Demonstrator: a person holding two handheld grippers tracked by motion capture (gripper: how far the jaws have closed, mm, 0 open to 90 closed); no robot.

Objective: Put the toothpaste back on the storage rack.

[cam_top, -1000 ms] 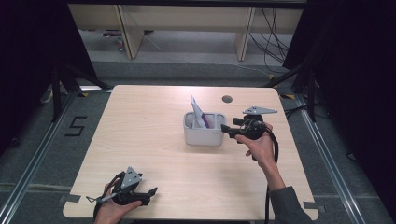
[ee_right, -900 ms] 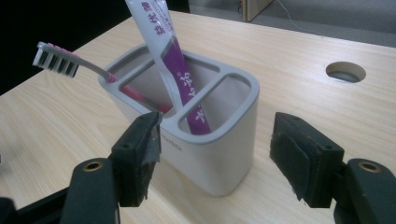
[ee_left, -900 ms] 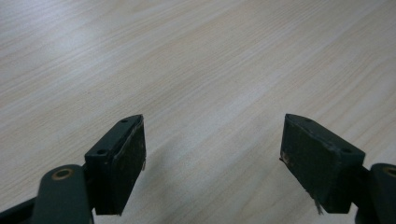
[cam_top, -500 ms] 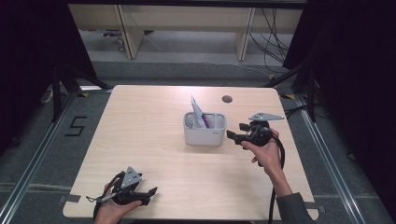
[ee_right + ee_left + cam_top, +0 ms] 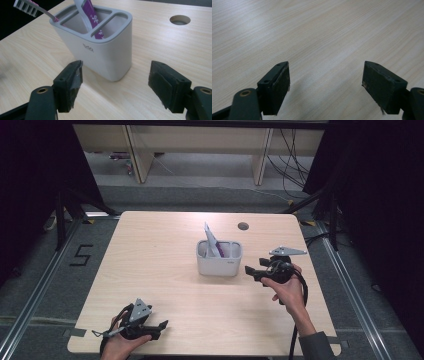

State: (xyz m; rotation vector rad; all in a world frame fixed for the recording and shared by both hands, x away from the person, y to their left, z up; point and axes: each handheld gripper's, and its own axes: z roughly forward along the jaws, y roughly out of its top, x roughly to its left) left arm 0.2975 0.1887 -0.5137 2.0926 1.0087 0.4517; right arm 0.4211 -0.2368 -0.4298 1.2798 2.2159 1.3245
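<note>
The right hand-held gripper [image 5: 115, 82] gapes empty beside the grey plastic three-compartment holder [image 5: 100, 53]; the pink toothbrush [image 5: 32, 10] is cut off (left hand-held gripper [image 5: 325, 85] likewise wide, empty).

You're in a lab-like recording space, pale wooden table [image 5: 160, 250] mid-frame, dark curtains at both frame edges, loose cables [image 5: 292, 157] upper right, floor marking "5" [image 5: 81, 255] at left.

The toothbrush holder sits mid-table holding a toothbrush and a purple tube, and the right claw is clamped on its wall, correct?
Not clamped. The right gripper view shows the right claw open, short of the toothbrush holder; the toothbrush and purple tube are inside.
</note>
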